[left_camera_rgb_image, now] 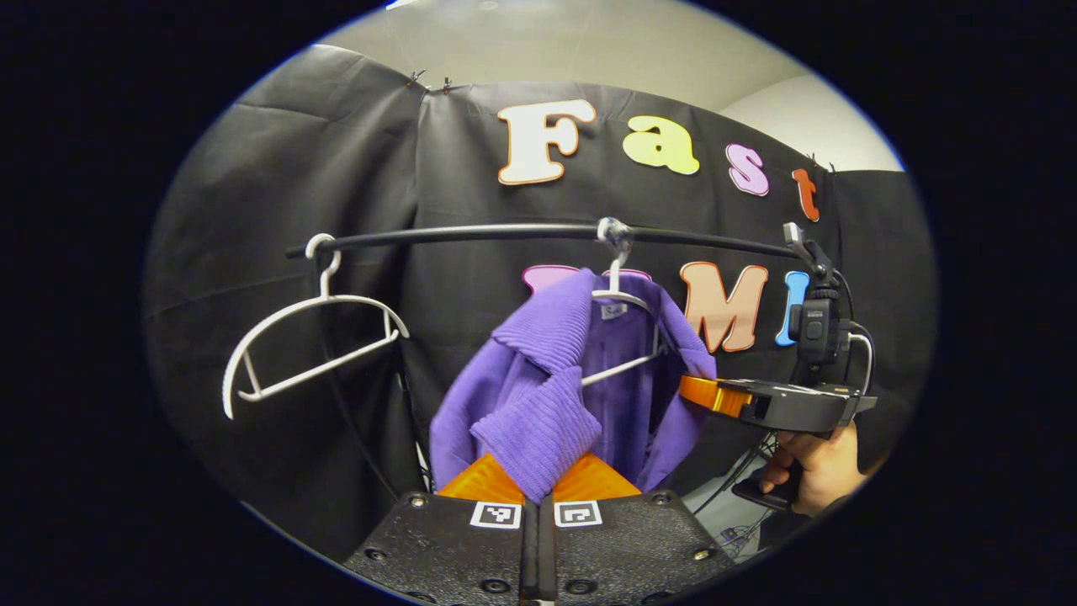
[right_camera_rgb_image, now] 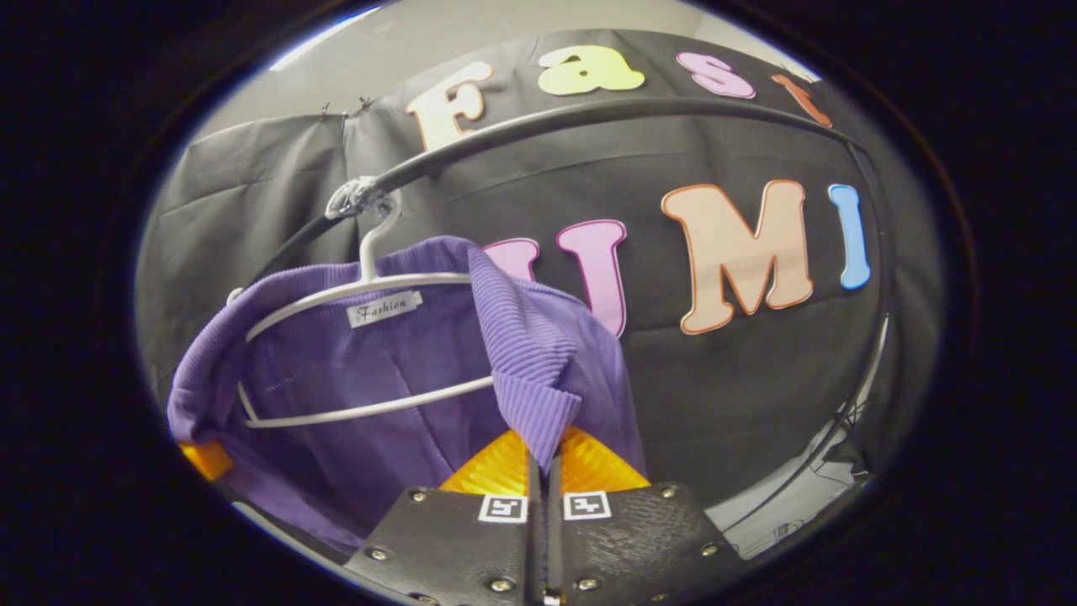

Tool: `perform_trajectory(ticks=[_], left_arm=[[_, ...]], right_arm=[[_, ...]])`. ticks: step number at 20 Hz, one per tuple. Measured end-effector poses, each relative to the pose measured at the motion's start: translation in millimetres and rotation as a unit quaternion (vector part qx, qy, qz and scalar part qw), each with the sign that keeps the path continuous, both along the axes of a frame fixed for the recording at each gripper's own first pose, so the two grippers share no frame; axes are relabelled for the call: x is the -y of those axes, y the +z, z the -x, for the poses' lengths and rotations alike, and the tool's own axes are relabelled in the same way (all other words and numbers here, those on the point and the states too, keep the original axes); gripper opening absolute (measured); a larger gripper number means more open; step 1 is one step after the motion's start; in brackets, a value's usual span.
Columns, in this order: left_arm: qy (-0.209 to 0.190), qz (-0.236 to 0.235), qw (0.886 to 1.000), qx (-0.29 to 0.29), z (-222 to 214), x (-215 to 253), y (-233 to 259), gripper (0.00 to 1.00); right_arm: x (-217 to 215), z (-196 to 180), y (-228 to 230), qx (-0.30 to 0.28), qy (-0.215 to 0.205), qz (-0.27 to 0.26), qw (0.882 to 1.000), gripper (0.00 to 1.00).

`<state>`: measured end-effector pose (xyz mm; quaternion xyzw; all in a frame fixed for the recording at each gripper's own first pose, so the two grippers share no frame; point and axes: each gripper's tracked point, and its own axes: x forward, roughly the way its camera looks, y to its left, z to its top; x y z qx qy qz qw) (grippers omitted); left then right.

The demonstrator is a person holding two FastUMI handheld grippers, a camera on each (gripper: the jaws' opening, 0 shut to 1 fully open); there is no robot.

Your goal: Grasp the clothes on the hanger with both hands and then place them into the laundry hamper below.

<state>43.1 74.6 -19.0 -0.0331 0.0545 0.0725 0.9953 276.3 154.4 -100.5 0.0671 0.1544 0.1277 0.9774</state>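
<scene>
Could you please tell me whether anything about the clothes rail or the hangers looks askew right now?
Yes: the empty white plastic hanger on the black rail hangs tilted, one shoulder dropped. The purple knitted cardigan sits bunched on its own hanger, pinched by both grippers.

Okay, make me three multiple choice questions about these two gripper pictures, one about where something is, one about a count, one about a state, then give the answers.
1. Where does the purple sweater hang?
A. on a hanger on the black rail
B. folded on a table
C. on the floor

2. How many white hangers hang on the rail?
A. one
B. two
C. four

3. How do the left gripper's jaws stand?
A. wide open
B. shut on sweater fabric
C. shut on the rail

Answers: 1 A, its hook loops over the rail. 2 B, one is the empty hanger, one carries the sweater. 3 B, purple knit is pinched between them.
</scene>
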Motion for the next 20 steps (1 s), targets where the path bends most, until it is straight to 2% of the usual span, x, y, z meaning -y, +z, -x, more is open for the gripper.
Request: perform_trajectory(ticks=[5,7,11,14,20], left_arm=[[0.053,-0.048,0.997,0.021,-0.5,-70.2,29.0,0.00],[0.061,-0.063,0.996,0.023,-5.9,-91.3,38.5,0.00],[0.067,-0.052,0.996,0.016,-20.8,-129.0,47.7,0.00],[0.096,-0.098,0.990,0.041,-41.2,-164.8,55.8,0.00],[0.049,-0.074,0.995,0.044,-92.0,-154.6,33.4,0.00]], right_arm=[[11.5,-25.0,-1.0,-0.011,-0.051,0.002,0.999,0.01],[13.5,-36.7,4.5,-0.009,-0.067,-0.008,0.998,0.00],[17.1,-59.3,17.0,0.012,-0.080,-0.016,0.997,0.01],[19.9,-82.1,22.5,0.028,-0.095,-0.020,0.995,0.02],[35.4,-112.9,15.4,0.049,-0.137,-0.022,0.989,0.02]])
